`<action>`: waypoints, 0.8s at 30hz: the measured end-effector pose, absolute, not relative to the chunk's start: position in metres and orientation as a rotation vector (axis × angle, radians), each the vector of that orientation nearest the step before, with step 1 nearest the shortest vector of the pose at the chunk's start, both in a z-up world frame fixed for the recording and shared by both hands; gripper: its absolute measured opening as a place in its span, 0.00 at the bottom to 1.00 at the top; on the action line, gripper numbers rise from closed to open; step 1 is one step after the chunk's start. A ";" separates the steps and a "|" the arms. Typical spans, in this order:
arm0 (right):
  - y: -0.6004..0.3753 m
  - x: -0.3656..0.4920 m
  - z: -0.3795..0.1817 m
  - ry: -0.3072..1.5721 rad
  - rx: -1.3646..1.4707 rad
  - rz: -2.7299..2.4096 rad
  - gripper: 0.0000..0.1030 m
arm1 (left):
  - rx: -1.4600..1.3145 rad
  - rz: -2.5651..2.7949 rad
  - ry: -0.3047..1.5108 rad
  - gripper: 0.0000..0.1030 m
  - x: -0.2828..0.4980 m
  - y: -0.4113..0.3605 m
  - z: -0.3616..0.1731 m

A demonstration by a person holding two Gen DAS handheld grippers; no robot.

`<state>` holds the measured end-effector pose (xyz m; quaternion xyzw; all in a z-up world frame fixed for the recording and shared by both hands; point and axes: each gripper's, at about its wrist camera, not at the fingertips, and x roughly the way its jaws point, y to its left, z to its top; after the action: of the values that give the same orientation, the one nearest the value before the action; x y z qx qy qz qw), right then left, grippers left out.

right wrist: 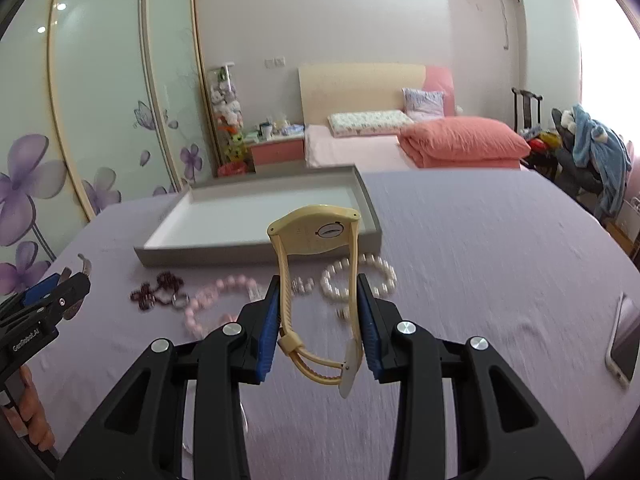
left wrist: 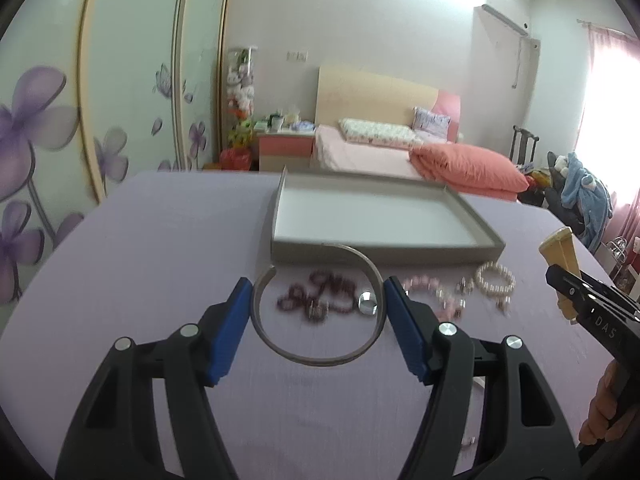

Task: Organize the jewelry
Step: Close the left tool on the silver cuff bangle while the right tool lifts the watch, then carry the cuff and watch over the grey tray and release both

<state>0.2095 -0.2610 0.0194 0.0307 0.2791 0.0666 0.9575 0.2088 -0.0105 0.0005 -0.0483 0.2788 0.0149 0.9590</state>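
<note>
The left tongs [left wrist: 318,320] are clamped across an open metal bangle [left wrist: 316,356], its ring lying flat and lifted off the lilac counter [left wrist: 160,240]. The right tongs [right wrist: 318,320] grip a cream watch [right wrist: 316,232] by its strap, face uppermost. Past both lie loose bead bracelets [right wrist: 224,292], then the grey tray [left wrist: 380,250], straight ahead of the left tongs and ahead-left of the right. Both point gently downward.

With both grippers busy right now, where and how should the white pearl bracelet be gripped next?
Grip the pearl bracelet across one side of its loop, one finger inside the ring and one outside, coming from above. It lies flat on the purple cloth, so a side approach would probably push it. The side away from the tray looks freest.
</note>
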 end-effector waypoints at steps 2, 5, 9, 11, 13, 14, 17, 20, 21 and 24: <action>-0.260 0.216 0.027 0.535 0.067 0.138 0.36 | -0.095 0.023 0.533 0.63 0.217 -0.011 0.009; -0.259 0.227 0.043 0.461 0.073 0.135 0.36 | -0.088 0.024 0.477 0.63 0.233 -0.010 0.021; -0.254 0.253 0.057 0.393 0.058 0.130 0.36 | -0.040 0.028 0.425 0.64 0.270 -0.014 0.034; -0.251 0.272 0.060 0.388 0.058 0.132 0.36 | -0.021 0.031 0.432 0.64 0.292 -0.016 0.034; -0.248 0.290 0.062 0.383 0.050 0.132 0.36 | -0.021 0.036 0.447 0.64 0.318 -0.016 0.034; -0.245 0.302 0.063 0.382 0.036 0.126 0.36 | -0.028 0.037 0.456 0.64 0.332 -0.015 0.033; -0.236 0.335 0.061 0.393 0.017 0.127 0.36 | -0.046 0.037 0.480 0.64 0.369 -0.014 0.029; -0.232 0.369 0.053 0.456 0.026 0.144 0.36 | -0.046 0.038 0.530 0.64 0.402 -0.016 0.019; -0.229 0.381 0.049 0.482 0.022 0.145 0.36 | -0.048 0.038 0.545 0.64 0.411 -0.016 0.015; -0.224 0.418 0.027 0.596 0.024 0.151 0.36 | -0.069 0.029 0.612 0.64 0.441 -0.017 -0.001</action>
<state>0.4180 -0.2243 0.0271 0.0118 0.2931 0.0745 0.9531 0.4410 -0.0173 -0.0007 -0.0340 0.3013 0.0143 0.9528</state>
